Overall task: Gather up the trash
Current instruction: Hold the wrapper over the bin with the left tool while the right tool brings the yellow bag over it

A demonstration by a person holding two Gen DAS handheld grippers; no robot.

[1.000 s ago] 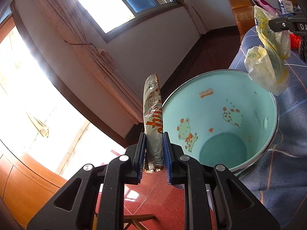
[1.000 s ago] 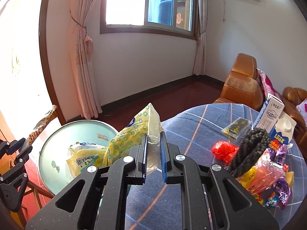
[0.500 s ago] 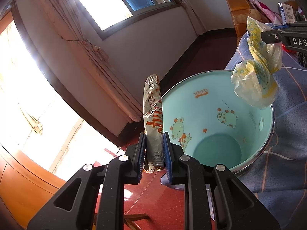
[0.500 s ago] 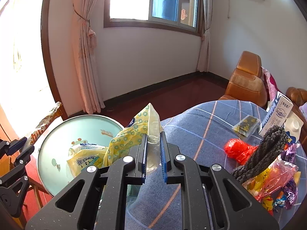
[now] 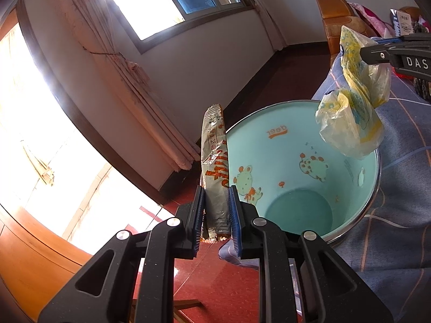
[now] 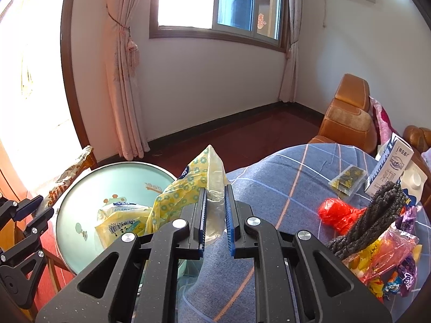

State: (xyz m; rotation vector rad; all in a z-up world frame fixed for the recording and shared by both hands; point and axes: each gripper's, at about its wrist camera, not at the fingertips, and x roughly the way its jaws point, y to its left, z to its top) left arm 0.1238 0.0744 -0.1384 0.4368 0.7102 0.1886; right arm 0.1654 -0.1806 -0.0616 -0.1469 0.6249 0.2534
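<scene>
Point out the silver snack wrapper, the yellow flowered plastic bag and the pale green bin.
silver snack wrapper (image 5: 214, 167), left wrist view, on its printed middle above the gripper.
yellow flowered plastic bag (image 5: 350, 123), left wrist view, on its hanging crumpled lower part.
pale green bin (image 5: 282, 161), left wrist view, on its inner wall.

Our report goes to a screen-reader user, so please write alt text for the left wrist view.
The left gripper is shut on a silver snack wrapper standing upright beside a pale blue cartoon-printed bin. The right gripper holds a crumpled yellow plastic bag above the bin's rim, next to a blue checked tablecloth.
</scene>
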